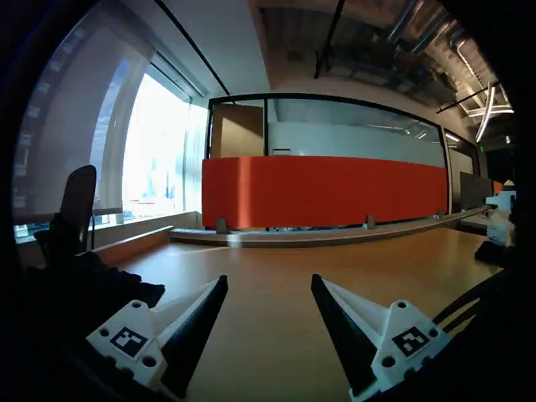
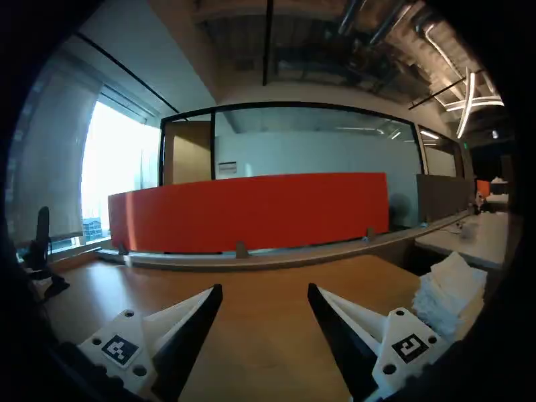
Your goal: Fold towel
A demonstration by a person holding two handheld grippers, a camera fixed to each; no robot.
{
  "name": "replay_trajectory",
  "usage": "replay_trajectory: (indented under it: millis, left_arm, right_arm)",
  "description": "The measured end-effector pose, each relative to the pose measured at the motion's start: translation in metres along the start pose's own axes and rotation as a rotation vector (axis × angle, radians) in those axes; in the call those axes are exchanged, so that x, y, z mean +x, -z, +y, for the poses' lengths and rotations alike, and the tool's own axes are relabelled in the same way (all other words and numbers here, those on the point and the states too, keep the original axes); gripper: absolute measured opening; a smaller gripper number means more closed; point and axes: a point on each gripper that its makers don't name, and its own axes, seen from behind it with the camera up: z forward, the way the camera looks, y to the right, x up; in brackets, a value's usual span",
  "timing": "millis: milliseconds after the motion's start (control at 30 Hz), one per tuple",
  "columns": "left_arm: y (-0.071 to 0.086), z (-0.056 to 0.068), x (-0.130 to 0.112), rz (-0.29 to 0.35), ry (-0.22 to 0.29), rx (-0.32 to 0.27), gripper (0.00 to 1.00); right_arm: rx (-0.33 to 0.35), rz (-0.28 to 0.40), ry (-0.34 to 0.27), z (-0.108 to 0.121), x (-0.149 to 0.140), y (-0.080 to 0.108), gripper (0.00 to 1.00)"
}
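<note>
While both claws hang empty above the counter, no fold looks to be under way.
Left gripper view: the left claw (image 1: pixel 269 277) is spread wide, gripping nothing, over the smooth light-brown wooden counter (image 1: pixel 281 254); a dark crumpled heap (image 1: pixel 100 285), perhaps cloth, lies to its left. Right gripper view: the right claw (image 2: pixel 264 287) gapes likewise over that counter (image 2: pixel 268 268), and a white textured stack of folded towels (image 2: pixel 449 295) sits just right of it, untouched; any further folding remains.

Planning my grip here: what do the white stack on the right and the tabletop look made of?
The white folded stack looks like soft terry cloth: nubby, matte, layered edges. The tan tabletop looks like smooth wood or wood-look laminate, faintly glossy; which, I cannot tell.
</note>
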Motion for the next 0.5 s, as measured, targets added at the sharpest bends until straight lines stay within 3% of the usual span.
replay_trajectory:
  millis: [500]
  left_arm:
    - [0.000,0.000,0.000,0.000,0.000,0.000,0.92]
  right_arm:
    - [-0.005,-0.016,0.049,0.000,-0.045,0.001,0.99]
